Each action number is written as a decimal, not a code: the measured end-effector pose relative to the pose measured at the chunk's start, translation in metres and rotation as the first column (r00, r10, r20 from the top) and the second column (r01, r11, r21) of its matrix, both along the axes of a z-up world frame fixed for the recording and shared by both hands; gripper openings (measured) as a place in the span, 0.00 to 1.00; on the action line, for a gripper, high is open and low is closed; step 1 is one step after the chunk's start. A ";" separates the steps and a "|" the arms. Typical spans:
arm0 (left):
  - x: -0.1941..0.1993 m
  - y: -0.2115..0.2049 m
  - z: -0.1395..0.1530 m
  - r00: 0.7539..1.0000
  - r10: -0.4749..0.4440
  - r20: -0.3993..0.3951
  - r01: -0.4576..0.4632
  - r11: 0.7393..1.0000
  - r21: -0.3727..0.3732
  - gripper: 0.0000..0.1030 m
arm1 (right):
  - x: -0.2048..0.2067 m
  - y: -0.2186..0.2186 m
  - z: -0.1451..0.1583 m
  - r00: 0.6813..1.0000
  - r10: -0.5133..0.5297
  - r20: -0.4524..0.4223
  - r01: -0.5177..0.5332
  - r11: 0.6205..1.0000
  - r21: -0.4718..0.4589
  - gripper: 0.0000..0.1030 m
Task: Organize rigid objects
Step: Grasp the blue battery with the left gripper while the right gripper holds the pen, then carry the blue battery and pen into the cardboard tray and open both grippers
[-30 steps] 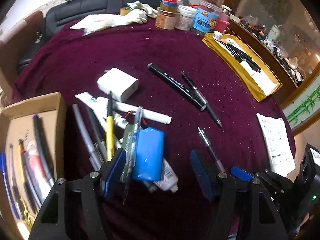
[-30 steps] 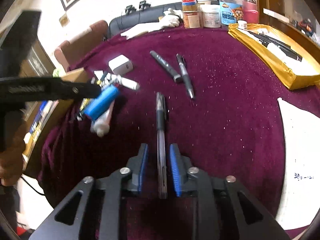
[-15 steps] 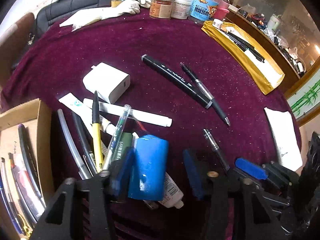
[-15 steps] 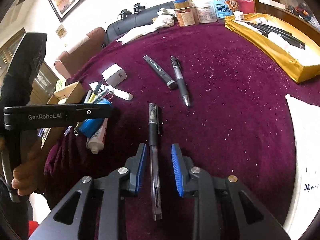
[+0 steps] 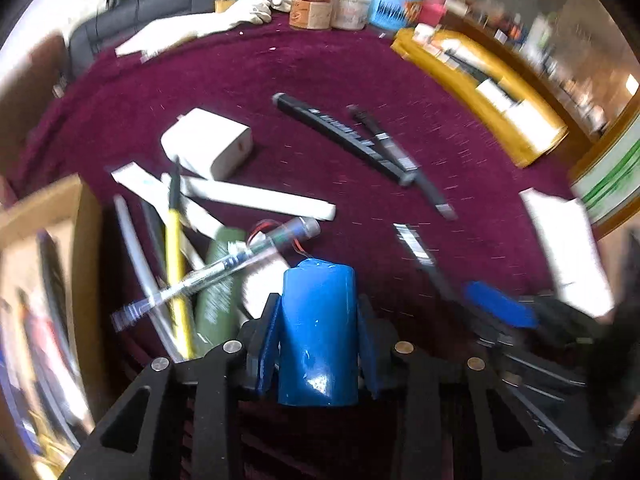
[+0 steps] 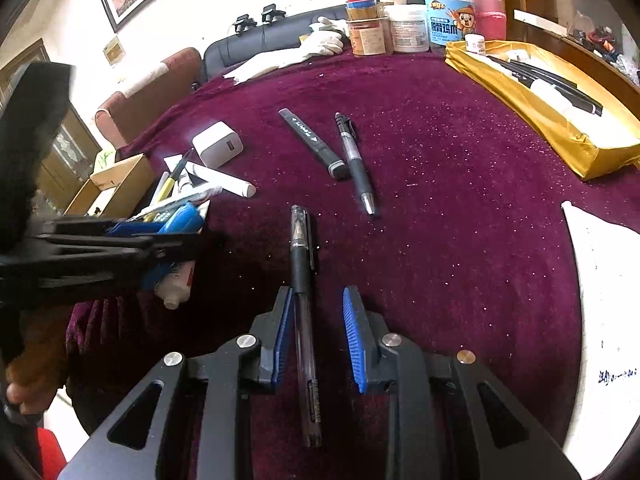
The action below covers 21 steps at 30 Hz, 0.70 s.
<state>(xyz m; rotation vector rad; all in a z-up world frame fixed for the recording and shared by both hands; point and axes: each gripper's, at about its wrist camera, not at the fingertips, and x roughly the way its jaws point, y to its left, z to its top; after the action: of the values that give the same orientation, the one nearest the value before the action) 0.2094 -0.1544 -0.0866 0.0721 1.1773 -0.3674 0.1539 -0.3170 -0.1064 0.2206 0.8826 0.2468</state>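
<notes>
A blue shrink-wrapped battery pack (image 5: 318, 340) with red wires stands between the blue pads of my left gripper (image 5: 318, 298). The jaws are closing and both pads press on its sides. In the right wrist view the same pack (image 6: 180, 216) shows inside the left gripper at the left. My right gripper (image 6: 318, 294) straddles a black gel pen (image 6: 300, 248) lying on the maroon cloth. Its jaws are closing; the pen rests against the left pad, with a gap to the right pad.
Left of the pack lie a clear pen (image 5: 224, 272), a green cylinder (image 5: 220, 292), a yellow pen (image 5: 174, 240) and white tubes. A cardboard box (image 5: 76, 208) of pens stands far left. Beyond are a white charger (image 5: 208, 146), a black marker (image 5: 344, 136), a yellow tray (image 5: 480, 92) and jars (image 5: 352, 4).
My left gripper has sunk over the blue battery pack and its jaws have narrowed onto it. The clear pen has slid off the pack to the left. The right gripper has barely moved.
</notes>
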 end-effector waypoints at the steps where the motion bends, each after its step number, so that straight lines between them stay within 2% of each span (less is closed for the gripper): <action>1: -0.005 0.004 0.003 1.000 0.005 -0.016 -0.006 0.999 -0.054 0.35 | -0.001 0.002 0.000 1.000 0.004 0.002 -0.004 1.000 0.006 0.08; 2: -0.010 0.007 0.006 1.000 0.005 -0.027 -0.008 0.994 -0.105 0.35 | -0.002 0.005 -0.001 1.000 0.019 -0.008 -0.019 0.999 0.028 0.08; 5: -0.024 0.014 0.007 0.997 -0.003 -0.082 -0.016 0.972 -0.236 0.35 | -0.008 0.012 0.001 1.000 -0.008 0.009 0.008 1.000 -0.012 0.08; 8: -0.031 0.014 0.001 0.991 -0.012 -0.135 -0.033 0.946 -0.323 0.35 | -0.014 0.012 0.003 0.999 -0.034 0.002 0.034 0.999 -0.006 0.08; 10: -0.036 0.013 -0.001 0.988 -0.001 -0.152 -0.048 0.946 -0.322 0.35 | -0.018 0.011 0.004 0.998 -0.055 0.006 0.055 0.998 -0.005 0.08; 13: -0.054 0.015 0.009 0.993 -0.014 -0.116 -0.025 0.945 -0.326 0.35 | -0.025 0.010 0.008 0.997 -0.080 0.017 0.080 0.996 -0.032 0.08; 16: -0.072 0.029 0.025 0.997 0.009 -0.075 -0.035 0.933 -0.357 0.35 | -0.034 0.005 0.015 0.998 -0.062 0.030 0.061 0.997 0.044 0.08; 19: -0.085 0.046 0.039 0.998 0.059 -0.032 -0.066 0.929 -0.364 0.35 | -0.042 0.013 0.026 0.996 -0.055 0.064 0.052 0.997 0.049 0.08; 21: -0.095 0.061 0.050 0.996 0.092 -0.017 -0.091 0.921 -0.379 0.35 | -0.045 0.017 0.032 0.998 -0.028 0.061 0.021 0.994 0.110 0.08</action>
<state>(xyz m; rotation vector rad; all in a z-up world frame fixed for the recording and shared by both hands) 0.1147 -0.0932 -0.0368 -0.3205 1.0855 -0.5068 0.1084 -0.2997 -0.0748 0.3232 0.8044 0.2781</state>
